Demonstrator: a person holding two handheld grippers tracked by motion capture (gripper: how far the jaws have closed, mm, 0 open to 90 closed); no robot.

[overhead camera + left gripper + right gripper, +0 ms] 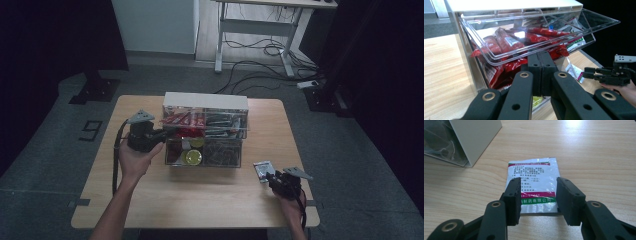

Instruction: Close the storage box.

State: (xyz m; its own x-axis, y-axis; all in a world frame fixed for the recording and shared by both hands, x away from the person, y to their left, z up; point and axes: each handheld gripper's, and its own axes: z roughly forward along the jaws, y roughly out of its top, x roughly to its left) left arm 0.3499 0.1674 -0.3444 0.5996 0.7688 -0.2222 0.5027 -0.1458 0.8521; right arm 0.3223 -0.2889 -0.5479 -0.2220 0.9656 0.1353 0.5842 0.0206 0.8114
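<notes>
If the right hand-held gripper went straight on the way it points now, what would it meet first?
Probably the flat silver foil sachet with a green and red printed label: it lies on the wooden table between and just beyond the open right hand-held gripper. Depth is hard to judge.

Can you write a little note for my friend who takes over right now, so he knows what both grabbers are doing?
Left gripper: shut, jaws pressed together at the front edge of the tilted-open clear bin full of red packets.
Right gripper: open, jaws on either side of the white sachet, which lies flat on the table beside the organizer.
Done: the upper bin is open.
Left: probably grip the sachet, put it in a bin, close up.
</notes>
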